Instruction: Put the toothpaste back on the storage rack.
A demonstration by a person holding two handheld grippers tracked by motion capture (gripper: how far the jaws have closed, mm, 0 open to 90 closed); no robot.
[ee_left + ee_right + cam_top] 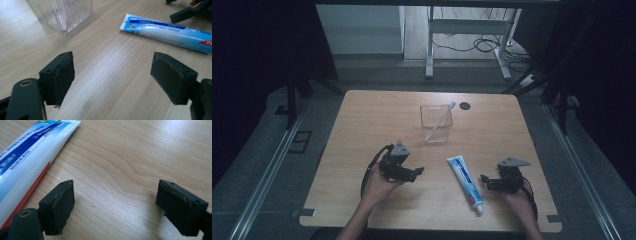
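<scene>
A white and blue toothpaste tube [465,181] lies flat on the wooden table [362,125], its cap toward the near edge. A clear ribbed plastic cup [436,122] stands at the table's middle with a pink toothbrush [440,120] leaning inside it. My left gripper [418,171] sits left of the tube, open, pointing toward it, with bare wood between its pads [62,77]. The cup [61,13] and the tube [167,31] lie beyond it. My right gripper [484,180] rests just right of the tube, open and empty. The tube [27,157] lies beside its left pad [61,206].
A small dark round hole [465,105] marks the table's far side. Metal rails run along the floor on both sides. White table legs and loose cables lie beyond the far edge.
</scene>
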